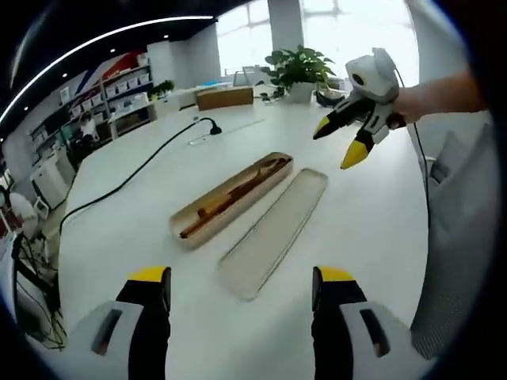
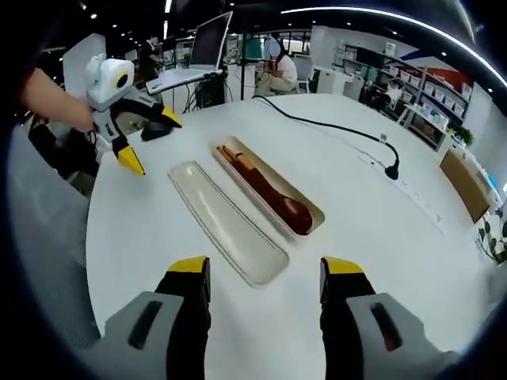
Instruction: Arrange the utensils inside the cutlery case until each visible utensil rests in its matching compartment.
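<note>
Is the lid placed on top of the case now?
No, the lid lies flat on the table beside the open case, and the wooden utensils inside are uncovered.

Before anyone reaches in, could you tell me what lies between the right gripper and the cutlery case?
In the right gripper view, the lid lies between the right gripper and the cutlery case.
</note>
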